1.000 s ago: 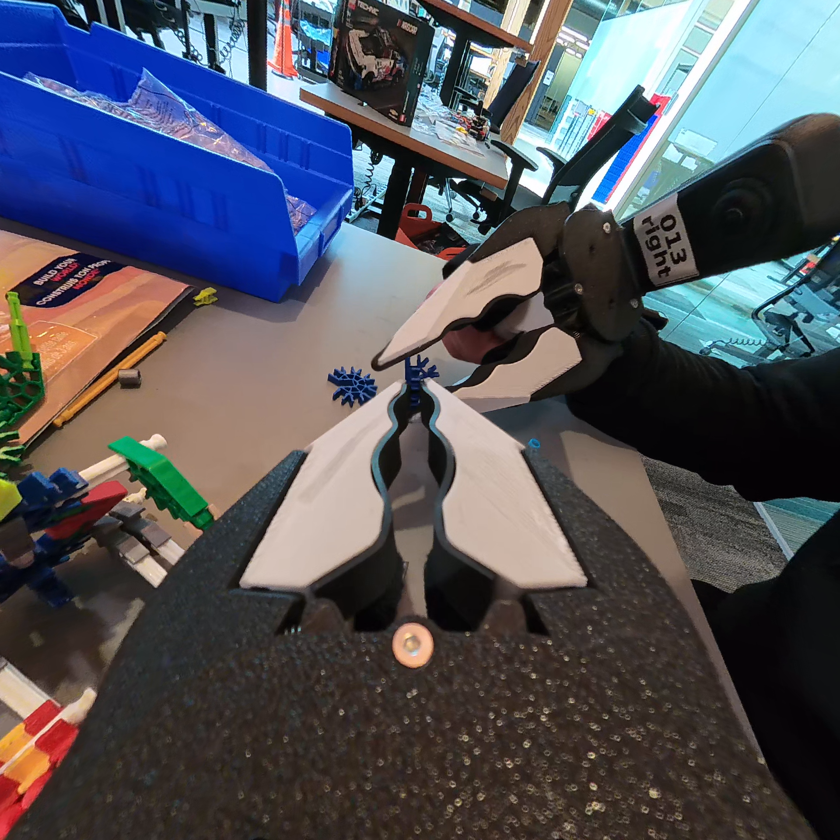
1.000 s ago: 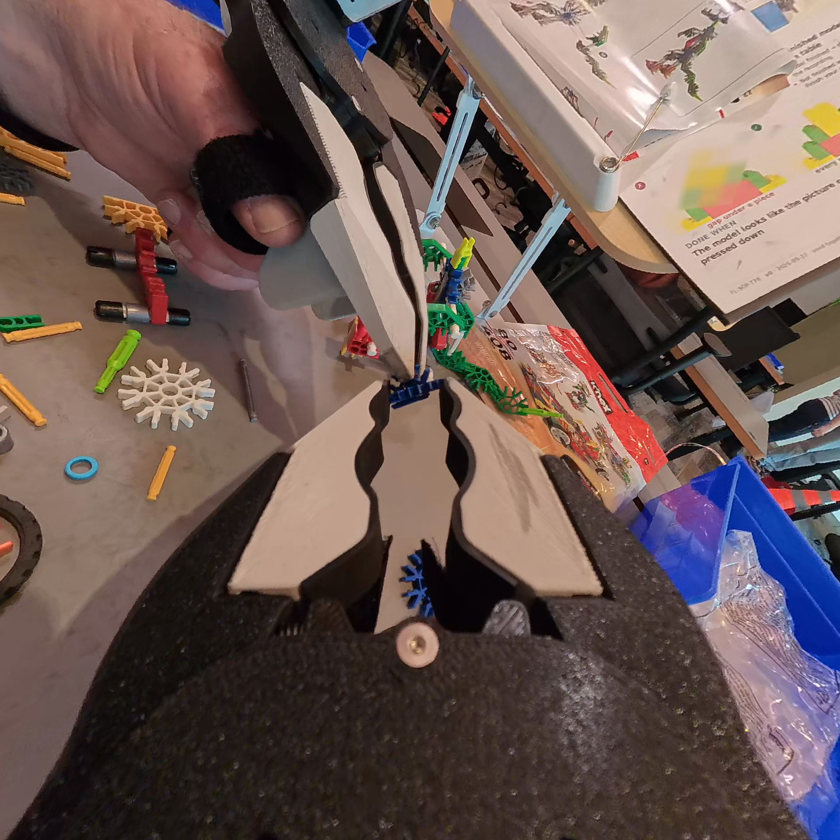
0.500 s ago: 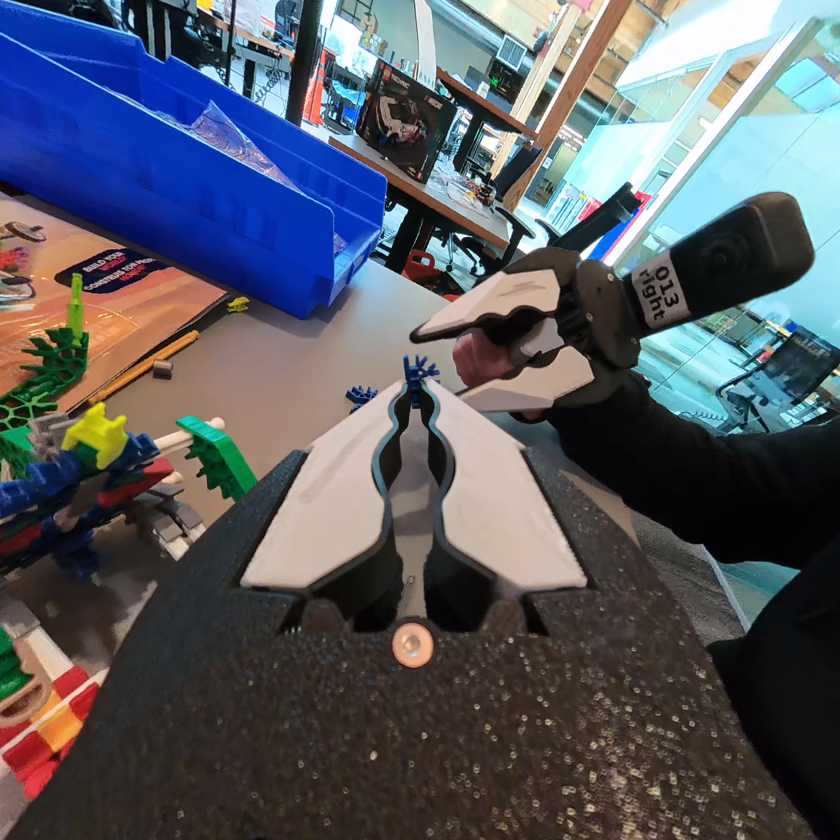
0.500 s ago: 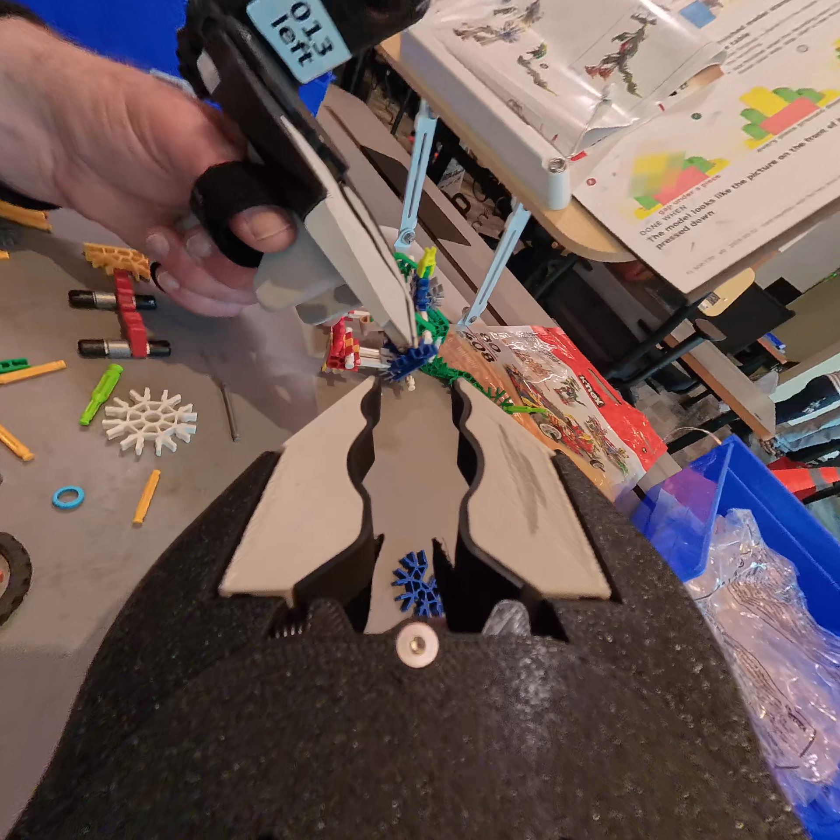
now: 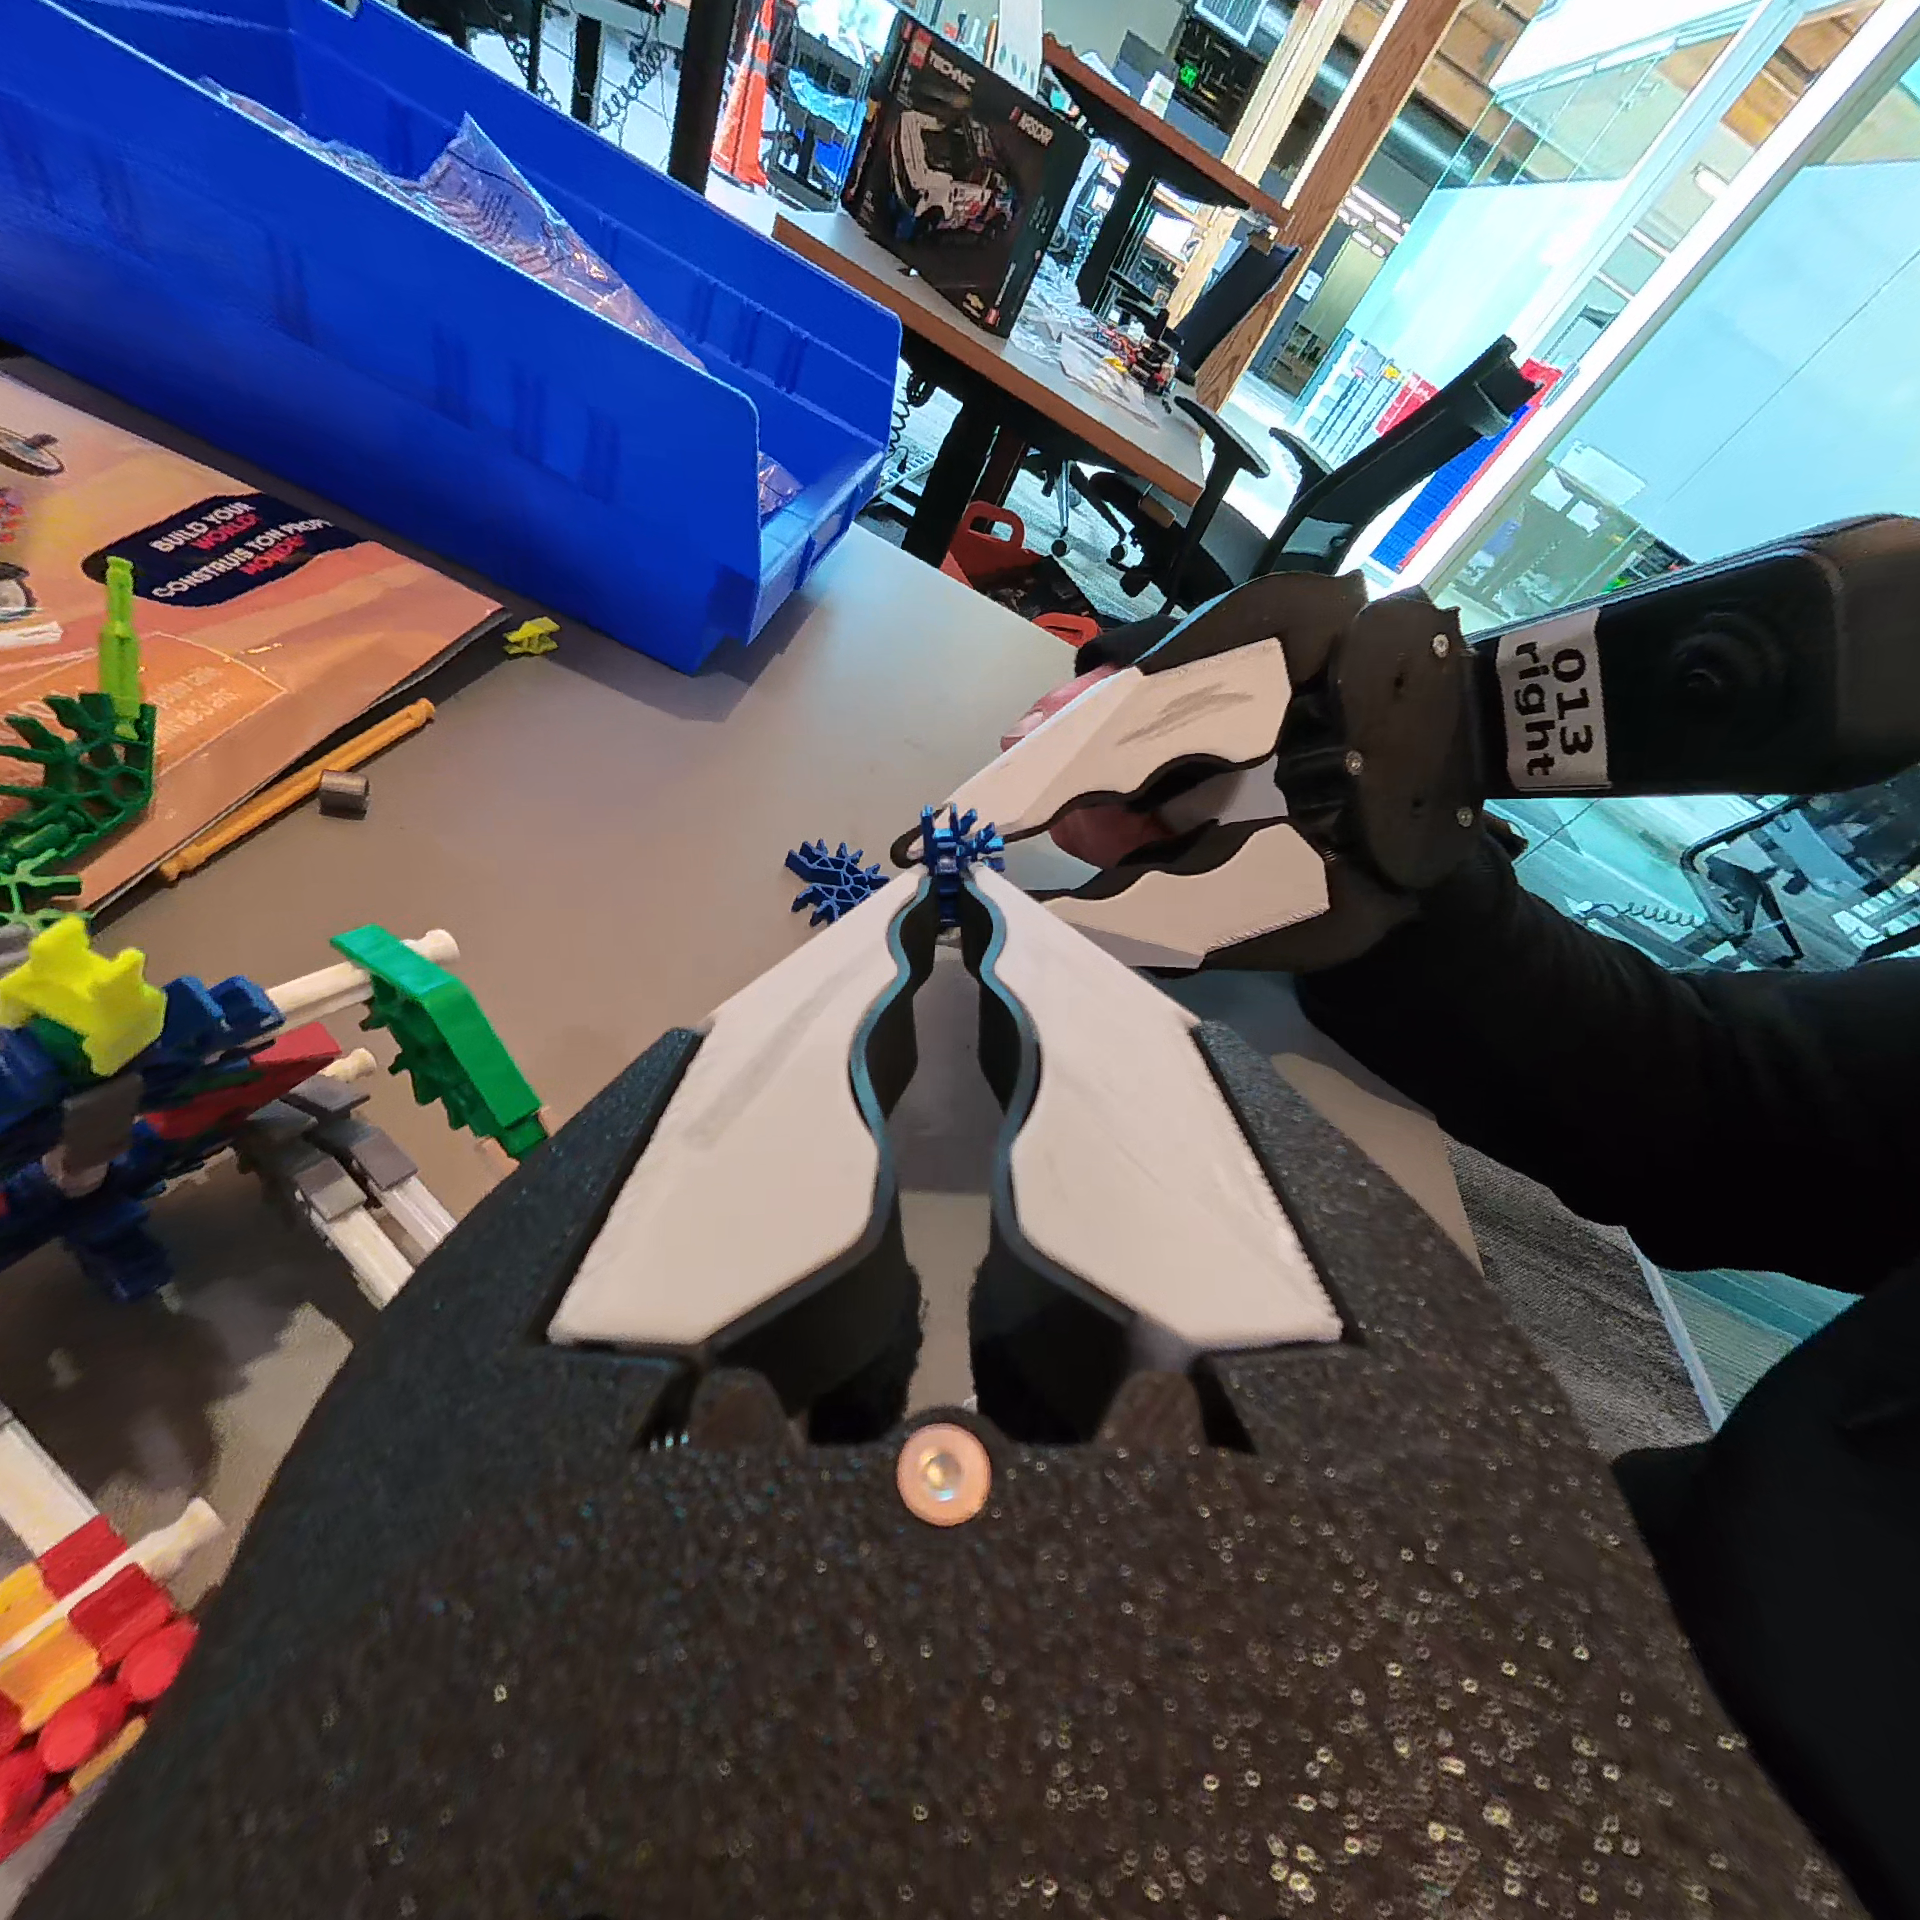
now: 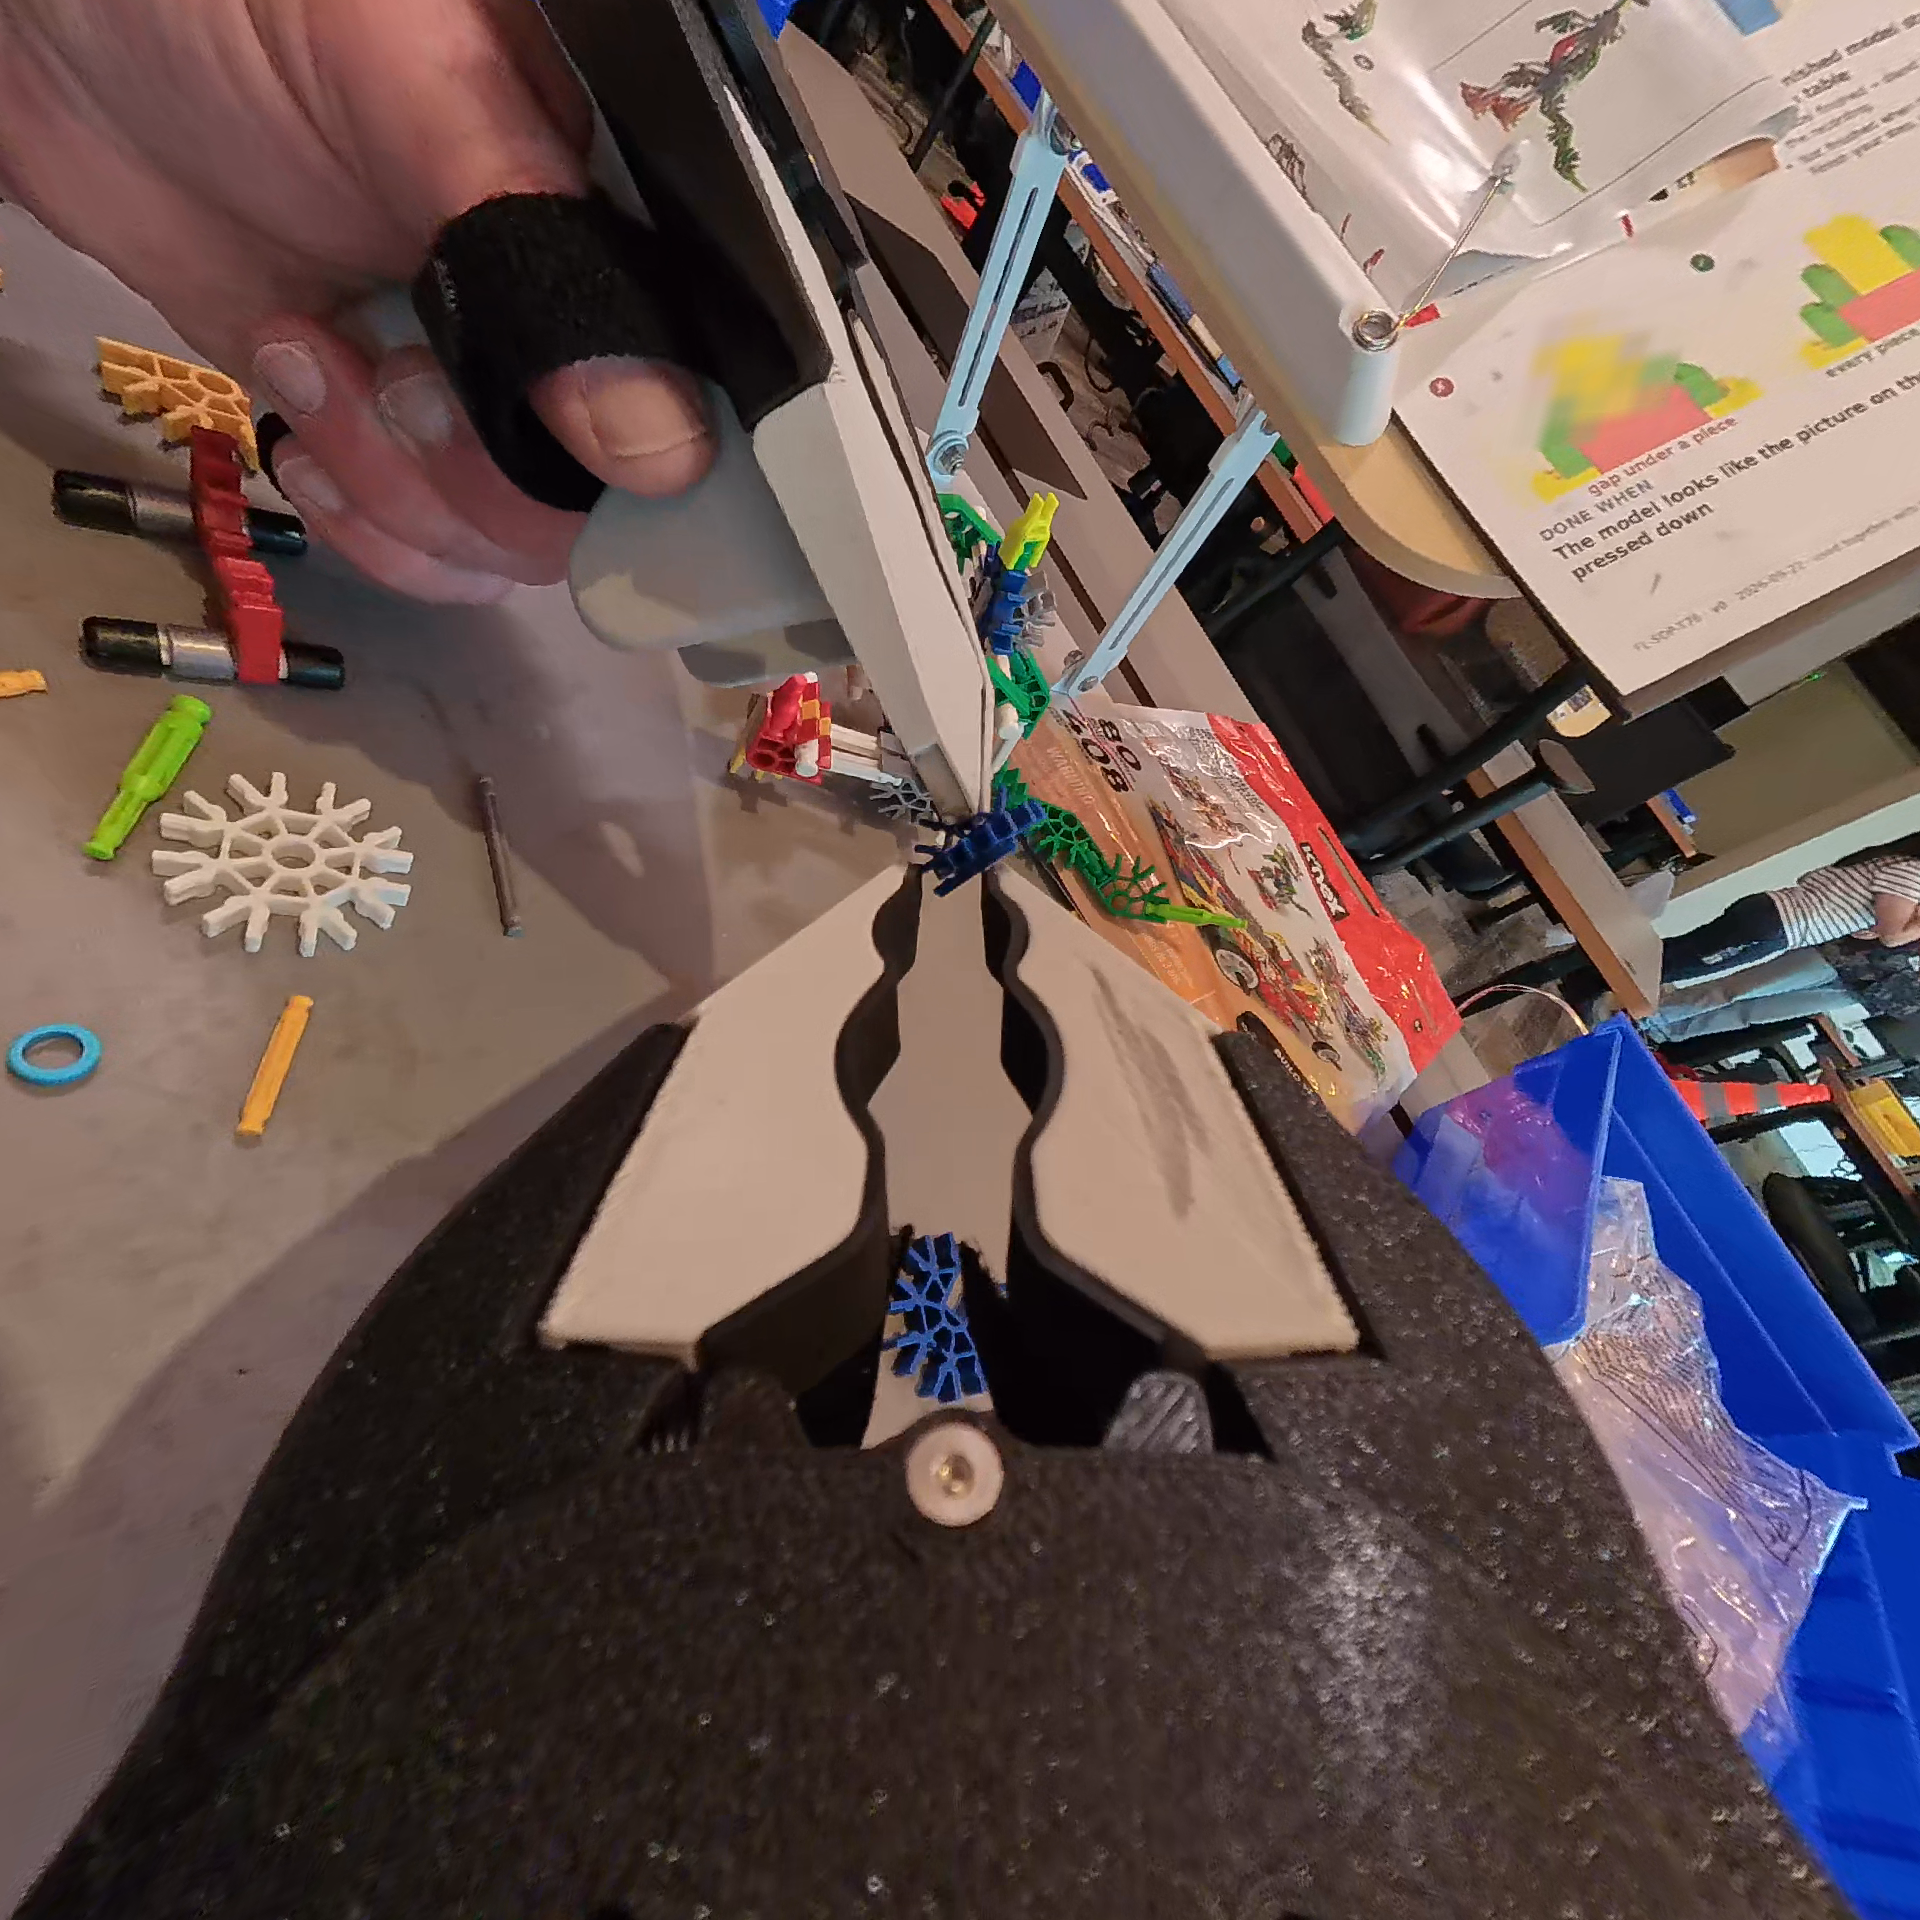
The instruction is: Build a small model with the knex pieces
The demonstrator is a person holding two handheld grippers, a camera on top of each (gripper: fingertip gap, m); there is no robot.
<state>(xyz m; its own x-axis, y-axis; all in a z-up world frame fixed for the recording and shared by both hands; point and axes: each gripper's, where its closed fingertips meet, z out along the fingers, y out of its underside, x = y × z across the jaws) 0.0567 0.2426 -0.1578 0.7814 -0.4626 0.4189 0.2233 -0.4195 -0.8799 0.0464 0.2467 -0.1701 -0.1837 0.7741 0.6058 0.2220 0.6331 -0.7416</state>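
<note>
Left wrist view: left gripper pinched nearly closed on a blue connector, tips clamping its lower edge, piece held above the grey table. Right gripper coming in from the right, its 2 fingers spread either side of that connector (contact hard to judge). A 2nd blue connector flat on the table just left of the tips. Blue bin at the far left, booklet beside it, a multicoloured model near the left edge.

Right wrist view: right gripper narrowed to a slim gap, blue connector caught at its tips, a real grip not certain. Left gripper reaching down from above, closed on the same piece, a hand behind it. Spare blue connector visible low between the right fingers, on the table. White snowflake piece, yellow rod, green rod and blue ring scattered left.
</note>
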